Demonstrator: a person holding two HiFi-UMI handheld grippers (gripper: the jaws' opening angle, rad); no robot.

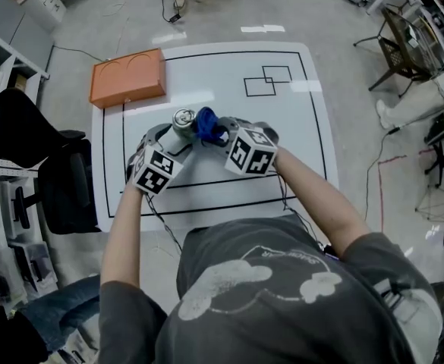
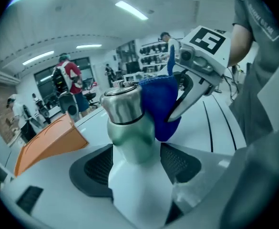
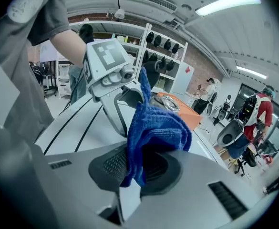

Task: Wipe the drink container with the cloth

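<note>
We find bare table [image 1: 297, 135] right of the drink container [image 1: 182, 120]; an orange box [image 1: 127, 76] blocks the far-left corner (a black chair [image 1: 66, 188] crowds the left edge).

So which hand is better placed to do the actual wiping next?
Right. The right gripper holds the blue cloth against the drink container, while the left gripper is clamped on its body, steadying it.
</note>
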